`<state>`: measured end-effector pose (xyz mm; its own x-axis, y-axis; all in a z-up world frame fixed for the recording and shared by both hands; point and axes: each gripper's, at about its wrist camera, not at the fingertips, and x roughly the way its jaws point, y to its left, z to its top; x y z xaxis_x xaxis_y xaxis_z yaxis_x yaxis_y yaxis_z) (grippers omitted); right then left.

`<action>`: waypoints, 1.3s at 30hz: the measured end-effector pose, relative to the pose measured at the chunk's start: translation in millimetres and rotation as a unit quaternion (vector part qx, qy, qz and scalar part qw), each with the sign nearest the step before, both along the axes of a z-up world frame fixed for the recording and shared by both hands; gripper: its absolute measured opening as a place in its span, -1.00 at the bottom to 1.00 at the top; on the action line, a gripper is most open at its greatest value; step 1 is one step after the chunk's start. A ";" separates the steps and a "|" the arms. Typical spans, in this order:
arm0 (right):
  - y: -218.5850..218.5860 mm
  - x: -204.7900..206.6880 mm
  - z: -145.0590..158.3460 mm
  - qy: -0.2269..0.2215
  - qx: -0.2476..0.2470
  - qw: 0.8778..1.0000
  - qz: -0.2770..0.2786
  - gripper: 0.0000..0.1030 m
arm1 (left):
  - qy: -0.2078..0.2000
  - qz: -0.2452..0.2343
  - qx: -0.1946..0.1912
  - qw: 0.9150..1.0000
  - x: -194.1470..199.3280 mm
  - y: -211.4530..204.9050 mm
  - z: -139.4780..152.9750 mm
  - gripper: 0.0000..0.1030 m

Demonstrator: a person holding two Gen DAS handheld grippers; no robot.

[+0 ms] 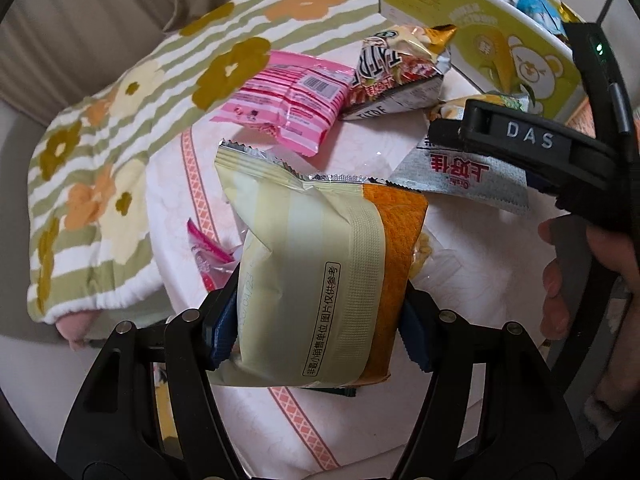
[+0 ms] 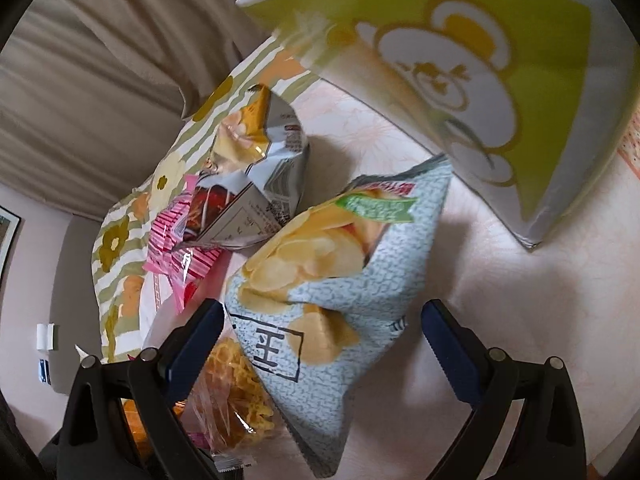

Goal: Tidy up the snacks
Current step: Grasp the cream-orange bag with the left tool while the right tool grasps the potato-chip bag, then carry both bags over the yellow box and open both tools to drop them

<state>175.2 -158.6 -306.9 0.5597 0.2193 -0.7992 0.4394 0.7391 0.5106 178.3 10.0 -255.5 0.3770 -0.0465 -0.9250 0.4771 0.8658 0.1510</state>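
Observation:
My left gripper is shut on a pale yellow and orange snack packet, its blue pads pressing on both sides and holding it above the table. My right gripper is open and straddles a grey-blue potato chip bag that lies on the table; the right pad stands clear of the bag. In the left wrist view one of its black fingers, marked DAS, sits over that same bag. A green box with a bear print stands just beyond, with packets inside.
A pink packet and a silver-red chip bag lie further back on the pale pink tablecloth. A clear bag of yellow noodle snack lies by the right gripper's left finger. A floral striped cloth covers the left side. A hand holds the right gripper.

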 end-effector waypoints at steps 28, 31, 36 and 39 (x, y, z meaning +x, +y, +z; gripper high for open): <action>10.2 -40.0 92.2 -0.069 -0.024 0.996 0.052 0.22 | -0.079 0.015 -0.060 0.995 -17.3 22.0 78.6 0.24; 11.6 -48.2 113.8 -0.090 -0.045 0.993 0.061 0.22 | -0.087 0.010 -0.075 0.993 -14.9 20.7 90.4 0.24; 0.9 -55.8 148.2 -0.122 -0.064 0.988 0.070 0.22 | -0.105 0.000 -0.091 0.990 -4.2 10.5 107.7 0.24; -14.6 -58.6 165.6 -0.137 -0.072 0.986 0.067 0.22 | -0.114 -0.004 -0.108 0.988 1.9 -0.1 122.1 0.24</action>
<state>116.6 -173.2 -141.3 0.7321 0.2021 -0.6505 0.1929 0.8544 0.4826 180.2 9.9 -133.3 0.5736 -0.2376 -0.7839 0.4597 0.8855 0.0679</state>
